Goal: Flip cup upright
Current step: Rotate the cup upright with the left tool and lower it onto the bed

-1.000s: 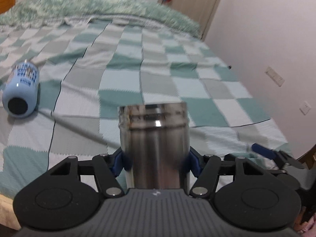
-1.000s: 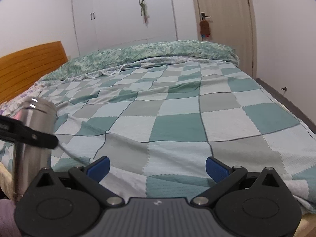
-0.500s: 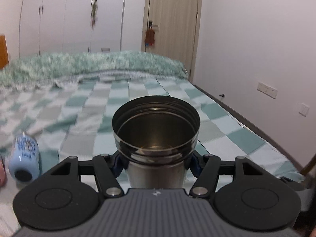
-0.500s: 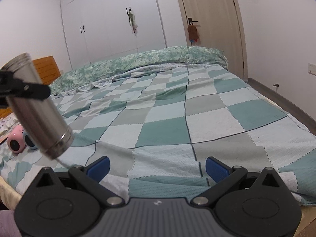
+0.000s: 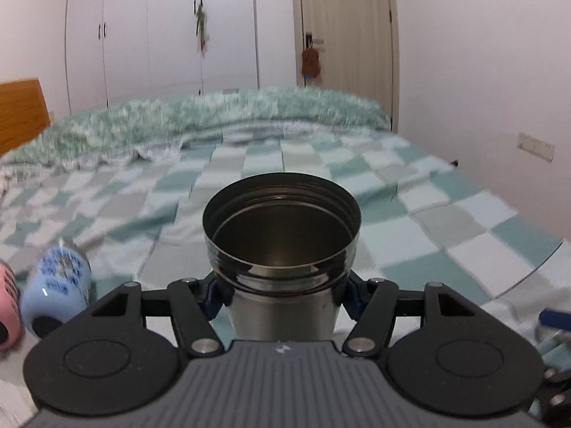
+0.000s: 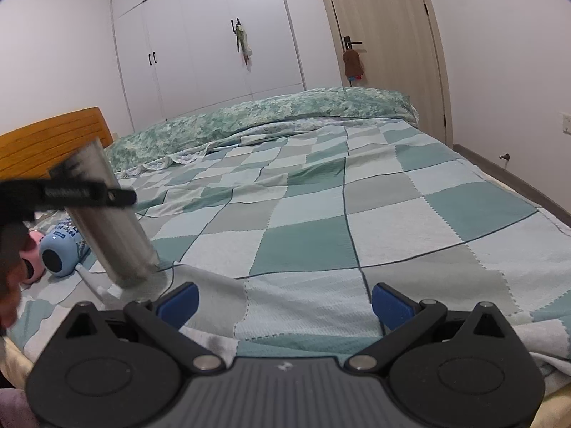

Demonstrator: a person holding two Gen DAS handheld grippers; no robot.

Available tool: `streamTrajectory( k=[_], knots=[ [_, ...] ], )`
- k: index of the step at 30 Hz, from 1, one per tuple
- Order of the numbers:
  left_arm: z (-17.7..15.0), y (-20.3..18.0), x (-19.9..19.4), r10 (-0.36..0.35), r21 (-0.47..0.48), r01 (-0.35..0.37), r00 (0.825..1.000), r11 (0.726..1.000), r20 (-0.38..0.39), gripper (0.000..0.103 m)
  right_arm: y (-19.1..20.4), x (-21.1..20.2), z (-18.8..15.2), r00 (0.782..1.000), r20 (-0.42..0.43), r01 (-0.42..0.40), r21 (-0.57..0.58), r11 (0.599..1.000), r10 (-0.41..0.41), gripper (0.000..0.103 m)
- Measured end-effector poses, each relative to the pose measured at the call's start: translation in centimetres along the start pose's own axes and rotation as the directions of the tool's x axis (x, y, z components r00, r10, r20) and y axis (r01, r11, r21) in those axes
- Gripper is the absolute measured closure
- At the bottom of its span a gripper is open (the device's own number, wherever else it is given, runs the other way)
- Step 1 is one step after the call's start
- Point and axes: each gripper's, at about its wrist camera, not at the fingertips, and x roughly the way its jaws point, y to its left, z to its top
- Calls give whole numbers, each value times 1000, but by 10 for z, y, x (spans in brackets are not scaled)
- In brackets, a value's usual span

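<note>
One cup (image 5: 282, 249) clamped, left tongs (image 5: 282, 294)

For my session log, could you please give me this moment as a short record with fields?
Left tongs: shut on the steel cup
Cup pose: tilted, its base at the checked bedspread; whether it touches is unclear
Right tongs: open, holding nothing, low over the bedspread
Also on bed: blue bottle lying on its side, a pink object beside it
Task state: cup not yet standing free
</note>
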Motion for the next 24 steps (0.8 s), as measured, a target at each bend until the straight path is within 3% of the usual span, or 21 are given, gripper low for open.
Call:
streamTrajectory(
  k=[8, 10, 12, 14, 24],
  knots=[
    [-12, 7, 3, -16, 2, 16, 1000, 1000, 16, 39, 6, 5, -1, 1000, 2, -8, -11, 1000, 8, 0],
    [-11, 10, 1, -33, -8, 33, 999, 999, 22, 29, 8, 2, 0, 1000, 5, -6, -12, 1000, 6, 0],
    [-8, 14, -9, -47, -29, 49, 997, 998, 59, 0, 11, -1, 2, 1000, 11, -5, -18, 1000, 6, 0],
    [-6, 20, -26, -49, -45, 55, 992, 997, 119, 0, 15, -8, 4, 1000, 21, -8, -29, 1000, 9, 0],
    [-4, 56, -126, -39, -65, 58, 962, 996, 269, 0, 54, -45, 12, 994, 93, -45, -97, 994, 54, 0]
  ],
)
